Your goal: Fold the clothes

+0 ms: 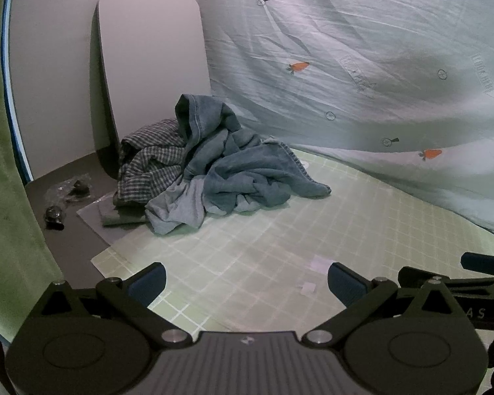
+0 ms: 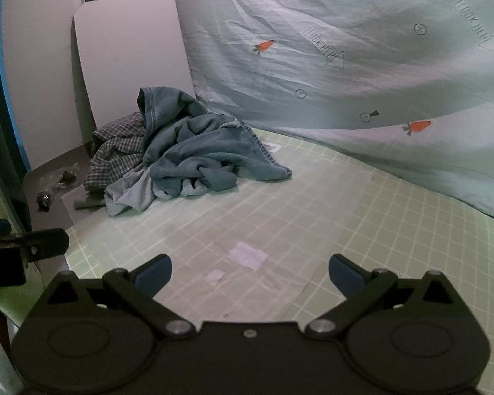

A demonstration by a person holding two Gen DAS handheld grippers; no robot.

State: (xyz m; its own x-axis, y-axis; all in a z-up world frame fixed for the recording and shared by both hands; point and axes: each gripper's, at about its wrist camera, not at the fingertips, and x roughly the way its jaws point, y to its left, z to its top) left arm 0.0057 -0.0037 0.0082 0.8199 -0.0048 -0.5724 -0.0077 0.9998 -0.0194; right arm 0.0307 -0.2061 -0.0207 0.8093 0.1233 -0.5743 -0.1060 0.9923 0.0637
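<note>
Left wrist view: left gripper held spread wide, nothing gripped. Right gripper likewise spread, empty. Clothes pile heaped at far-left corner of checked mat, well apart from both.

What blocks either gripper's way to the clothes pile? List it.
Nothing visible. Only bare green grid mat, with small flat pale patches, lies between the open right gripper, the open left gripper and the clothes pile at the mat's far left.
</note>
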